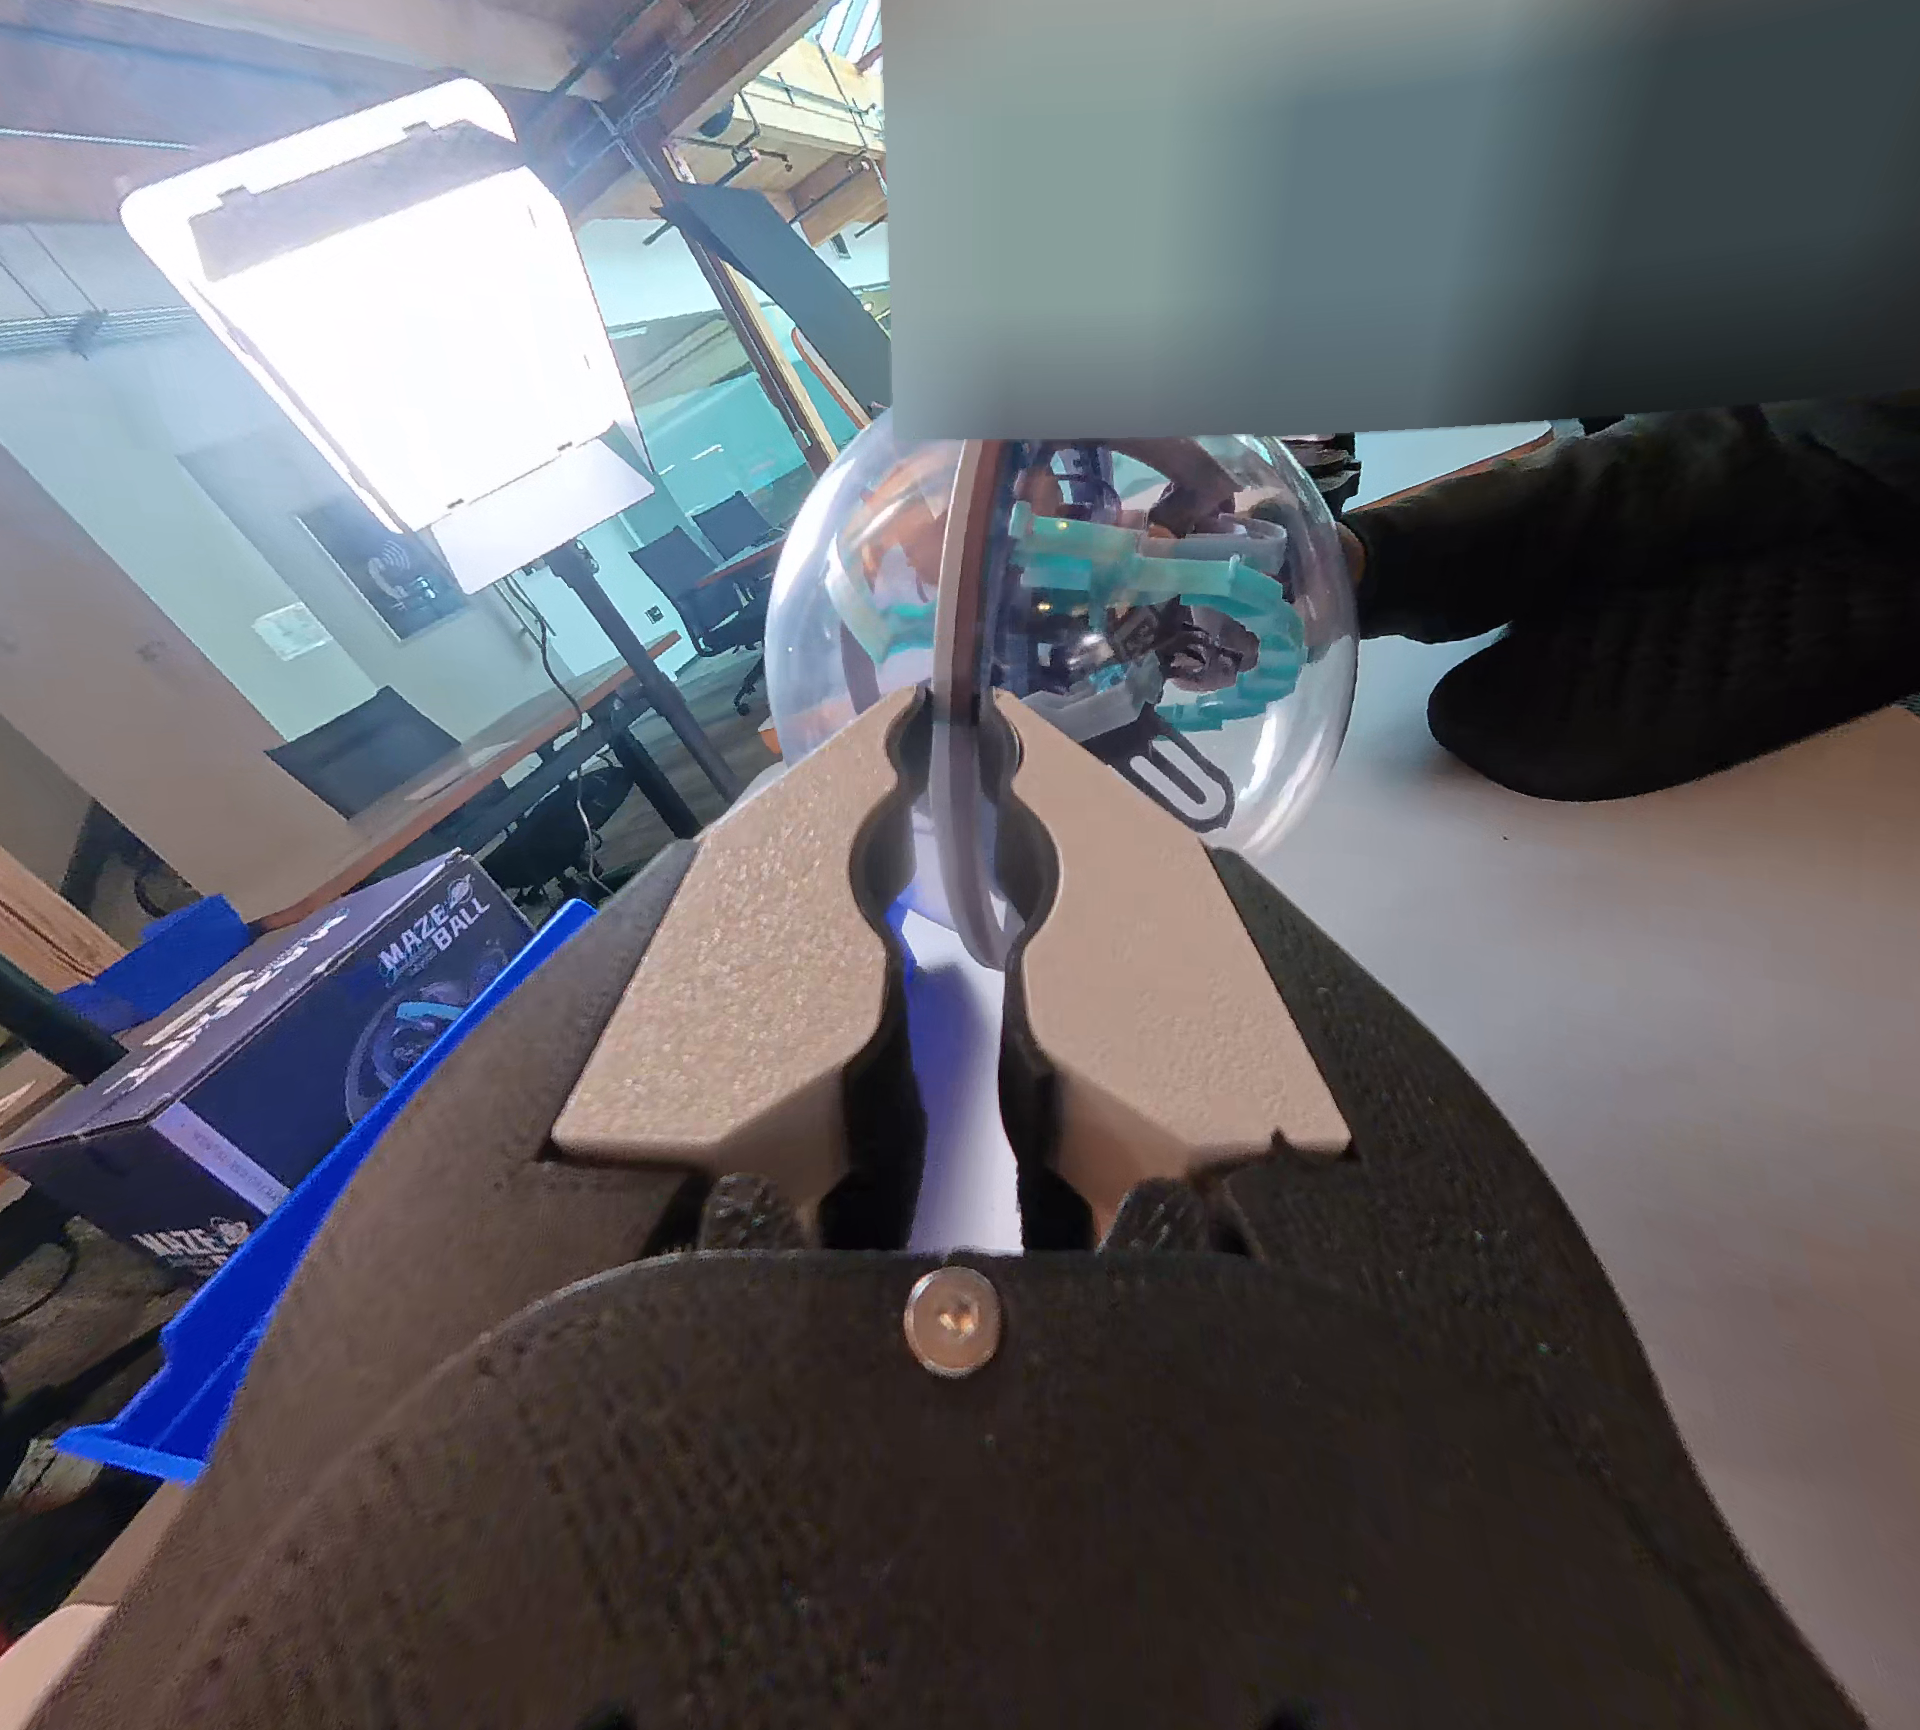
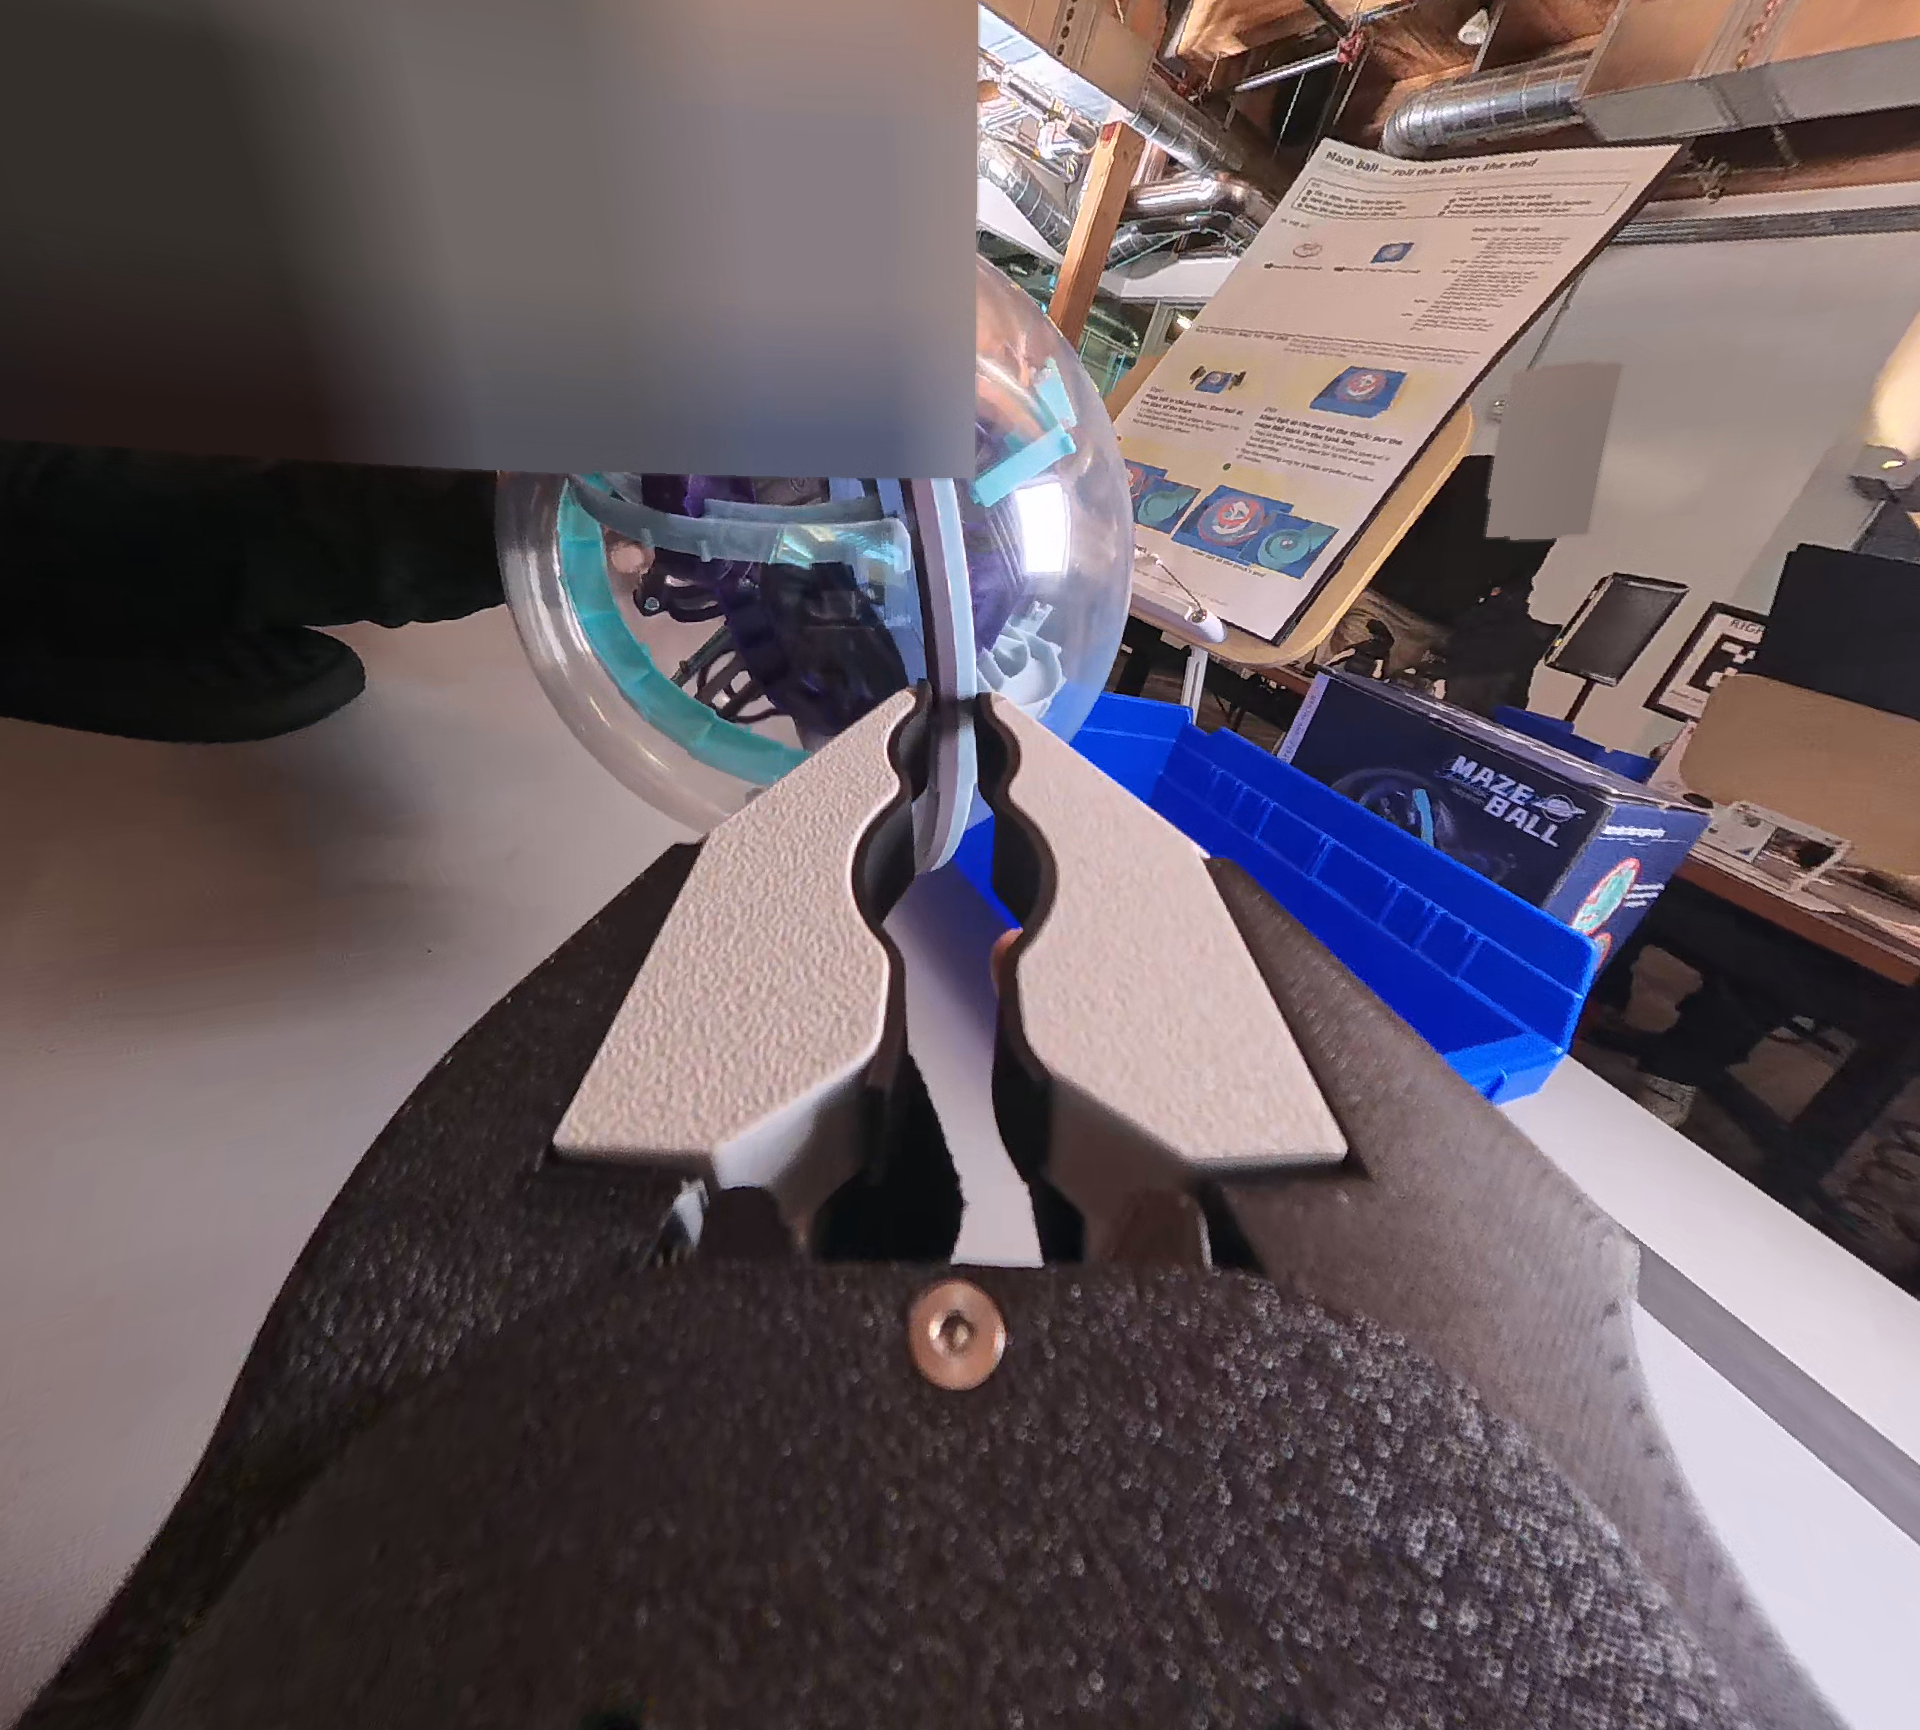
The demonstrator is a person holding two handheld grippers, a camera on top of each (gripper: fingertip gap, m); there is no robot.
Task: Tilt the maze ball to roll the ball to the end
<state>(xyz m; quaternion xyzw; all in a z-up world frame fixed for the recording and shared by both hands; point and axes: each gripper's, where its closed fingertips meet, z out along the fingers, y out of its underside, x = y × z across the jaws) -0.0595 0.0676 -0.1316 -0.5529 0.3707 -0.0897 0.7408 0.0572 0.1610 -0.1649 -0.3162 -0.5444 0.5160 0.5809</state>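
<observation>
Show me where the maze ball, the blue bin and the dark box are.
maze ball (image 1: pixel 1164 600): left wrist view, clear shell.
blue bin (image 2: pixel 1351 880): right wrist view, its side wall.
dark box (image 2: pixel 1475 797): right wrist view, front face.

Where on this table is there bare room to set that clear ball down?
The white table is bare between the maze ball and the dark sleeve, and from there toward the camera. It is crowded on the other side: the blue bin holding the toy's box. Both claws, left and right, grip the ball's rim.
</observation>
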